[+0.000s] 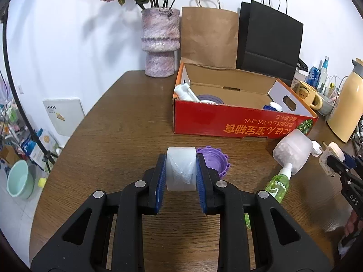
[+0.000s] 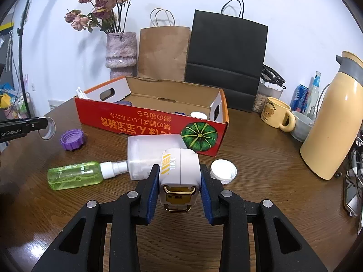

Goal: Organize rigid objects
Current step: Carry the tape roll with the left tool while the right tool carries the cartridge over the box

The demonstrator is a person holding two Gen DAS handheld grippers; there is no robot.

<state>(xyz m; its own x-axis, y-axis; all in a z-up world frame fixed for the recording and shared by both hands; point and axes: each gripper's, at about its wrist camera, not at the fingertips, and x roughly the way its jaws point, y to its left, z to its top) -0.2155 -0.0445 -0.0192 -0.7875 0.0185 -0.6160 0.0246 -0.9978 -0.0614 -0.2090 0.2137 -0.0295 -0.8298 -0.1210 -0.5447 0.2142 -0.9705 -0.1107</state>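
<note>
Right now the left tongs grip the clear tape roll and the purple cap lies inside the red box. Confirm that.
Not quite. The left tongs do grip the clear tape roll, but the purple cap lies on the table, outside the red box. The left wrist view shows it.

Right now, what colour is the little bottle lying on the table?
Bright see-through green with a white spray top. The bottle shows best in the right wrist view.
</note>
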